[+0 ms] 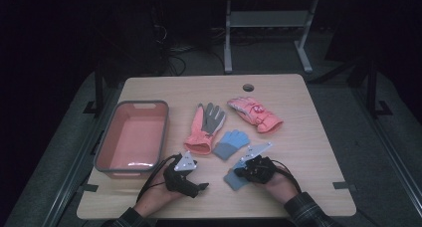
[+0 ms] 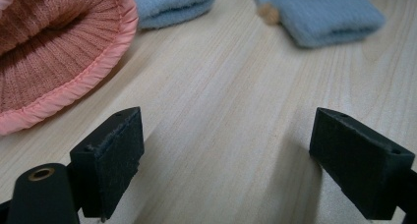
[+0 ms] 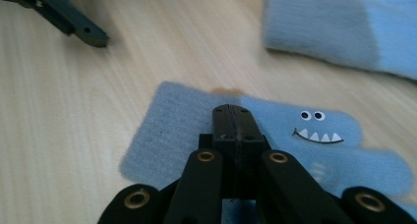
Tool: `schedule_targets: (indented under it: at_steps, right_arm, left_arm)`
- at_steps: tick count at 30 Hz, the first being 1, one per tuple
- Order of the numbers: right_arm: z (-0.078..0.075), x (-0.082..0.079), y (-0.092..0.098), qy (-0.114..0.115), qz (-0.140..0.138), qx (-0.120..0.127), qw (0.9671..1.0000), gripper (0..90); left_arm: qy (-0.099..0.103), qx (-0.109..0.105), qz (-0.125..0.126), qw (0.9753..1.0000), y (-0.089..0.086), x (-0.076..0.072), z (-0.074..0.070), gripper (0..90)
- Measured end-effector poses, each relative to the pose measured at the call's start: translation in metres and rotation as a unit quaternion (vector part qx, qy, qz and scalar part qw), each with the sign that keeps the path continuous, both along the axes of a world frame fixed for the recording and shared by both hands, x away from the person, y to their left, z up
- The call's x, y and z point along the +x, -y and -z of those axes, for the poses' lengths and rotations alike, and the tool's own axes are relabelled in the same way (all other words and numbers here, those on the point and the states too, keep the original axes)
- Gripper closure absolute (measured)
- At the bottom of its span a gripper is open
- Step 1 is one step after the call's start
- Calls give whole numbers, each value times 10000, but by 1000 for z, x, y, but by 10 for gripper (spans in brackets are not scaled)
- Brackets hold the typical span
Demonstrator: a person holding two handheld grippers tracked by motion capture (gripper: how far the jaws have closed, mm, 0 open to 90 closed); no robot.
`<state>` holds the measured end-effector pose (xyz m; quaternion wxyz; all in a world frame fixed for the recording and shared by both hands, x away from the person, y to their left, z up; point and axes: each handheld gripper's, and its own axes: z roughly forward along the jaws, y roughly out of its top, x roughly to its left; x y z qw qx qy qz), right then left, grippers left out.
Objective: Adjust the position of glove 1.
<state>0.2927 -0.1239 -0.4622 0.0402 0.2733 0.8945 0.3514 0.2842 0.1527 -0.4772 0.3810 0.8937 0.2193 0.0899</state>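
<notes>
The bin [image 1: 130,137] sat at nine o'clock on the table [image 1: 308,152]. The left gripper [image 1: 185,173], at six, hung with jaws wide apart over bare wood, just short of the pink glove [image 2: 54,62]. The right gripper [image 1: 254,168] had its jaws pressed together on the blue glove [image 3: 314,135] at five. The pinch looked thin and near the cuff; lifted fast, the knit could slip free or drag its mate [image 1: 231,143] at the centre along.
</notes>
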Motion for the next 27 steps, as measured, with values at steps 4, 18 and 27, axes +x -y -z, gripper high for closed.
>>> schedule_targets:
  at_steps: [4, 18, 27]
  right_arm:
    - [0, -4, -6, -20, -89, 9, 10000, 899]
    - [-7, 0, 34, 26, 369, 33, 9993, 898]
    - [-3, -12, 33, -45, 210, -88, 9997, 898]
  left_arm:
    - [2, -5, 1, 10000, 0, 0, 0, 123]
    - [2, 1, 8, 10000, 0, 0, 0, 123]
    - [0, -6, 2, 10000, 0, 0, 0, 123]
